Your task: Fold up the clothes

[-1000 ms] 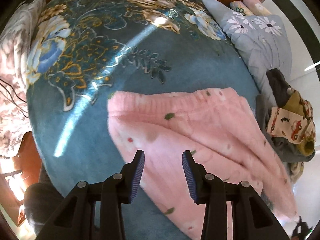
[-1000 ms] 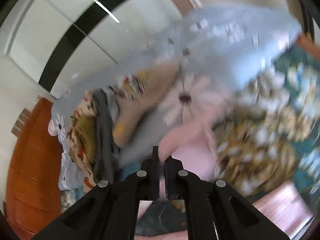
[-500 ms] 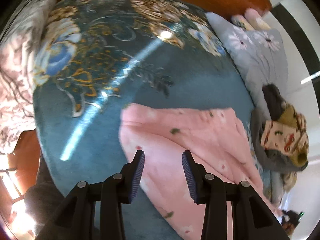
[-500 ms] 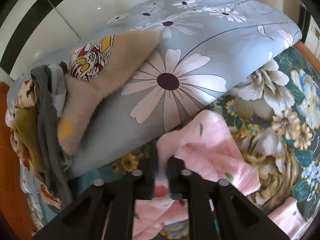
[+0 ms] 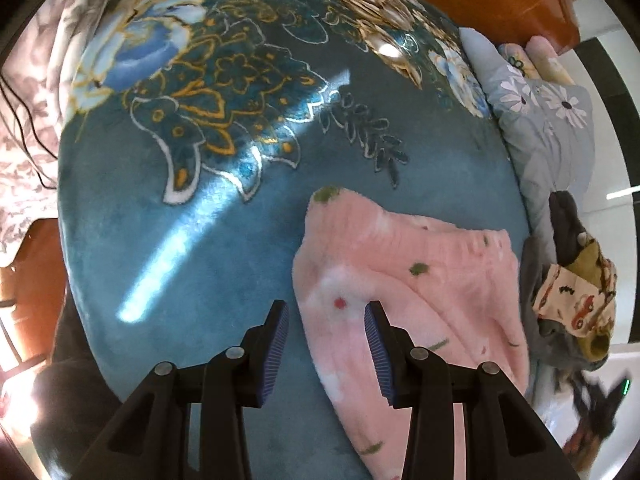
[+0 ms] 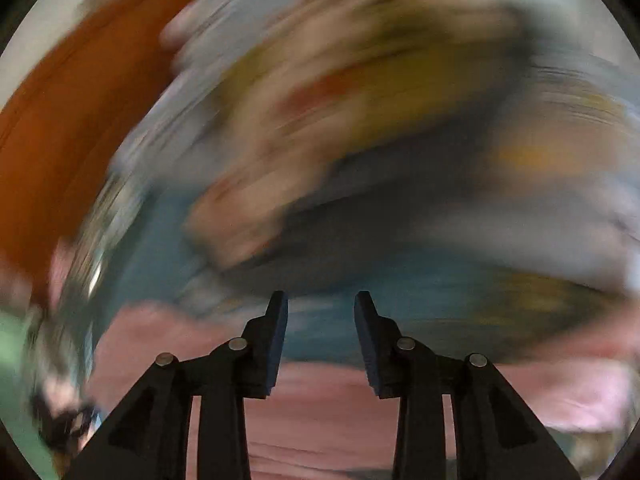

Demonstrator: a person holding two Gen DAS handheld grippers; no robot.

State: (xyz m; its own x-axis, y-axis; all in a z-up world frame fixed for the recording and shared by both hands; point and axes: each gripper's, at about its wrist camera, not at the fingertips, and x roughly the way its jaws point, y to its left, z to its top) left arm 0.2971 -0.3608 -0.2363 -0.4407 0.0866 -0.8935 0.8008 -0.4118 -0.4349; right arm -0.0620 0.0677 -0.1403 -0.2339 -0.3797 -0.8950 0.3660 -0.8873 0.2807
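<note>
Garment [image 5: 408, 292], pink fleece, on blue floral bed blanket [image 5: 192, 248], just ahead and right of left gripper [image 5: 326, 344], long axis slanting ahead-left to near-right. Left jaws apart, empty, near edge between them. Right gripper [image 6: 320, 340] likewise parted, empty, view blurred. Left nearer.

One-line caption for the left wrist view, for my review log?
Open left tongs hover over a pink garment on a teal floral blanket.
</note>
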